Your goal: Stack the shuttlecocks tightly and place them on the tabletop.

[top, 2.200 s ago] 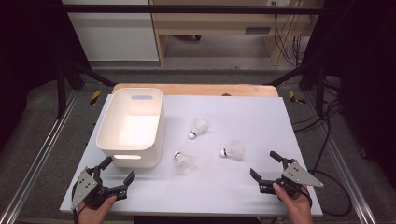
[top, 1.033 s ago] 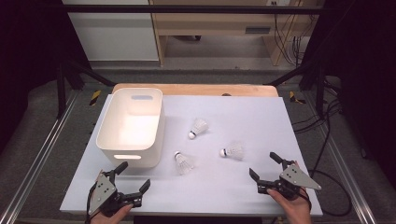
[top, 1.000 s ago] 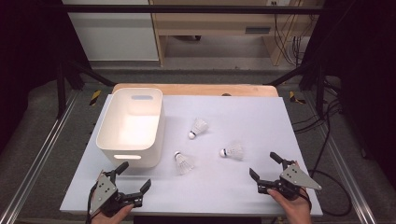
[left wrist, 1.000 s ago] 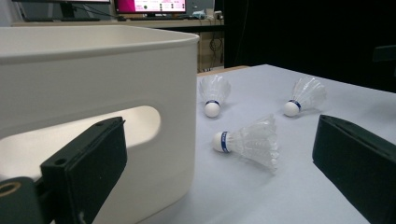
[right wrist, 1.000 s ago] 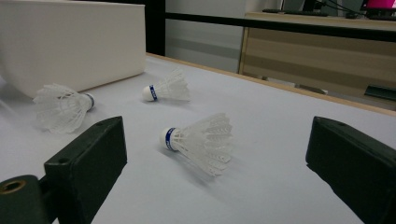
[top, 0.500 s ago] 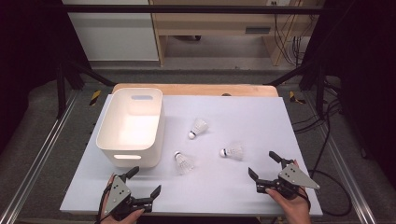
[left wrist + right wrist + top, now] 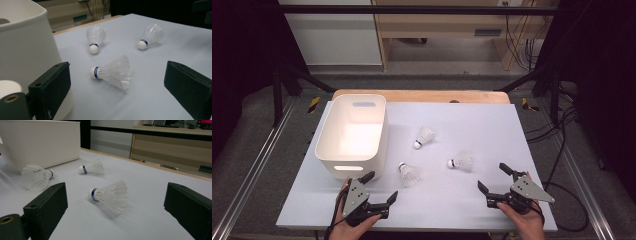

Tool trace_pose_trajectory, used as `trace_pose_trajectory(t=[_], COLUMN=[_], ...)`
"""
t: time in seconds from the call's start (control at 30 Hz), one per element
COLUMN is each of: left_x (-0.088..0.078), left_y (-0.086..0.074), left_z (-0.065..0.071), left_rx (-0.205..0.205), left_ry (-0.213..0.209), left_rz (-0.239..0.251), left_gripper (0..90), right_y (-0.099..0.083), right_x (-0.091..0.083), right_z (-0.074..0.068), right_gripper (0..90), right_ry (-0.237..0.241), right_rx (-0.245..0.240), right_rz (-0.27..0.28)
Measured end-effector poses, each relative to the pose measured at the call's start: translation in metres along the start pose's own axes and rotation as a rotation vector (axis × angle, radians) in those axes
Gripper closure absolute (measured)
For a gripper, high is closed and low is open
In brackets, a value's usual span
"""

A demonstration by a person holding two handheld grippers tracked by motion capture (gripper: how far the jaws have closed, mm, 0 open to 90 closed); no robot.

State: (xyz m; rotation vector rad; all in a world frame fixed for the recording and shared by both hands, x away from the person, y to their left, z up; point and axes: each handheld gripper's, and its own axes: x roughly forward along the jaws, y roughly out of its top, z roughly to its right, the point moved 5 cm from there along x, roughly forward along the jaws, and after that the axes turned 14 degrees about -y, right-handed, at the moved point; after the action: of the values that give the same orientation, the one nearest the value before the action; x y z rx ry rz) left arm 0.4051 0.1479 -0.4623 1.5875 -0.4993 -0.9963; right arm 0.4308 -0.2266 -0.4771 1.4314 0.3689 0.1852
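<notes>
Three white shuttlecocks lie on the pale table. One (image 7: 408, 173) (image 7: 112, 73) rests just in front of the white bin (image 7: 352, 135). My left gripper (image 7: 380, 186) (image 7: 118, 83) is open, low at the front edge, facing that shuttlecock without touching it. A second shuttlecock (image 7: 461, 162) (image 7: 110, 195) lies to the right. My right gripper (image 7: 493, 177) (image 7: 116, 206) is open, a short way in front of it. The third shuttlecock (image 7: 424, 136) (image 7: 95, 37) (image 7: 92, 167) lies farther back, mid-table.
The white bin (image 7: 25, 50) (image 7: 40, 142) stands empty at the left, close beside my left gripper's left jaw. A wooden strip (image 7: 422, 95) edges the table's far side. Metal rails (image 7: 252, 165) run along both sides.
My left gripper has slid right along the front edge, from the table's left corner to just below the bin. The right gripper has barely shifted. The shuttlecocks have not moved.
</notes>
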Motion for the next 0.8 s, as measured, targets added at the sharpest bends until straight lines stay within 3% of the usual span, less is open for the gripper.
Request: trace_pose_trajectory(t=[0.17, 0.43, 0.8], left_x=[0.012, 0.034, 0.046], left_y=[0.005, 0.010, 0.008], left_z=[0.007, 0.009, 0.007], left_rx=[0.023, 0.071, 0.054], left_ry=[-0.034, -0.051, -0.057], left_rz=[-0.041, -0.093, -0.099], left_gripper=[8.6, 16.6, 35.8], right_y=[0.000, -0.001, -0.002], right_x=[0.002, 0.000, 0.000], right_z=[-0.001, 0.000, 0.001], right_gripper=[5.2, 5.2, 5.2], right_ry=[0.002, -0.001, -0.007], right_rx=[-0.005, -0.007, -0.005], right_rz=[-0.004, -0.009, -0.021])
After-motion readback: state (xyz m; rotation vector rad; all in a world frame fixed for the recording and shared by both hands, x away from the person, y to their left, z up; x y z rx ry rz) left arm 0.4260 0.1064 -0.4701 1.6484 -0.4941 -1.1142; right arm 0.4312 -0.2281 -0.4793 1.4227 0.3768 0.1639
